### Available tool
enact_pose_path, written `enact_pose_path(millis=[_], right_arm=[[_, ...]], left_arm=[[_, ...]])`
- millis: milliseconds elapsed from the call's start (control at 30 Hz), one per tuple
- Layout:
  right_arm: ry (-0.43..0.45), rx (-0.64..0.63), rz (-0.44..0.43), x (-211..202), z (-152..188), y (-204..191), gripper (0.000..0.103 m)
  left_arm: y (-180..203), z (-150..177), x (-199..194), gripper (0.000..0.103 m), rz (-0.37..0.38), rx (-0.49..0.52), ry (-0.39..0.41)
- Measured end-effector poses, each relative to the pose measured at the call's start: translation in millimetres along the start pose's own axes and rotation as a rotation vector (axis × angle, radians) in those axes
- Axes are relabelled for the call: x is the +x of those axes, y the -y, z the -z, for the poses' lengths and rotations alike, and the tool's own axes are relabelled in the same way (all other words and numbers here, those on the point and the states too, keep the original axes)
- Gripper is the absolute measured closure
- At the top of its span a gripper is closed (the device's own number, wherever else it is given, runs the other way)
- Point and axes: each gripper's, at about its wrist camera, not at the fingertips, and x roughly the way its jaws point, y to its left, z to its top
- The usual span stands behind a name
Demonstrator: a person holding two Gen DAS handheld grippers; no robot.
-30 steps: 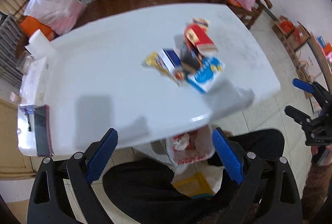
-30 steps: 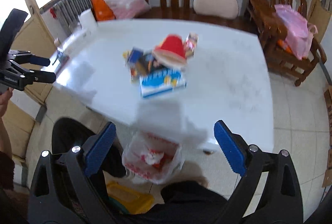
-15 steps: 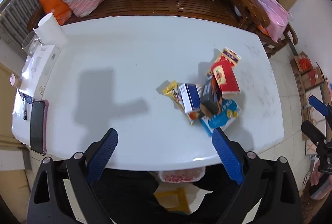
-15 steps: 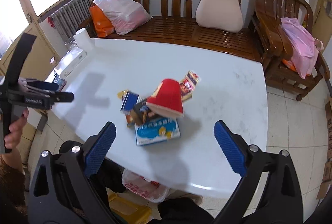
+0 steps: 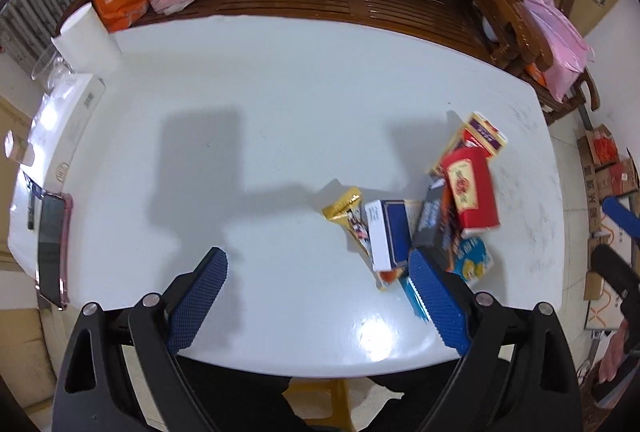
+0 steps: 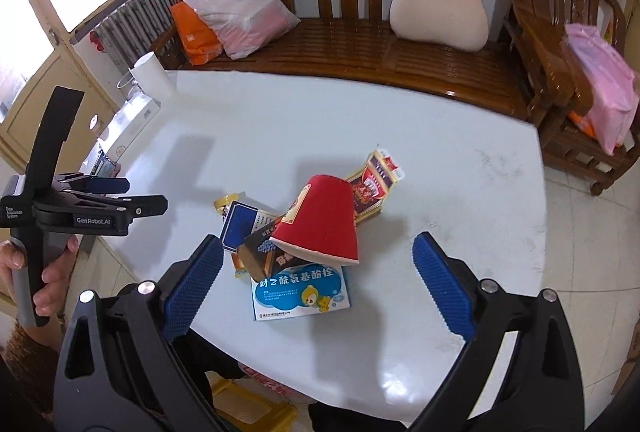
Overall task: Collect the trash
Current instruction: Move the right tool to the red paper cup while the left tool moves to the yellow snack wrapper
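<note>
Both my left gripper (image 5: 318, 296) and right gripper (image 6: 316, 286) gape empty; I'd drop the right onto the tilted red cardboard box (image 6: 320, 222) topping the pile, squeezing its flat sides.

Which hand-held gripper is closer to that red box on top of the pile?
Right. The right hand-held gripper hangs open straight before the red box; the left hand-held gripper, also open, is off to the pile's left, over bare table.

Right gripper (image 6: 316, 276) hangs wide open above the white table (image 6: 460, 200), red box (image 6: 320, 228) topping the blue medicine box (image 6: 300, 292); left gripper (image 6: 132, 196) alongside
</note>
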Motion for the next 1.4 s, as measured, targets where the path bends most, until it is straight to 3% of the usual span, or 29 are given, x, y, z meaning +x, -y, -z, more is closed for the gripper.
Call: enact_pose_path(millis=[333,633,900,1400], right_arm=[[-0.079,-0.003,-0.005,49.9,-6.2,3.1,0.010],[-0.138,-0.063,0.040,77.2,5.5,2.3,0.010],[-0.143,-0.052,0.016,90.1,0.6,0.6,0.010],[-0.179,-0.034,-0.012,116.8,-2.9,-0.9,0.010]], left_arm=[[-6.4,-7.6,54.7,0.013,0.038,-0.061,-0.074],[-14.2,-12.1,74.7,0.013,0.067,-0.094,-0.100],[-20.5,-14.3,92.2,0.013,0.060,-0.133,-0.114],[-30.3,-14.1,125.2,0.013,0.133,-0.244,-0.166]])
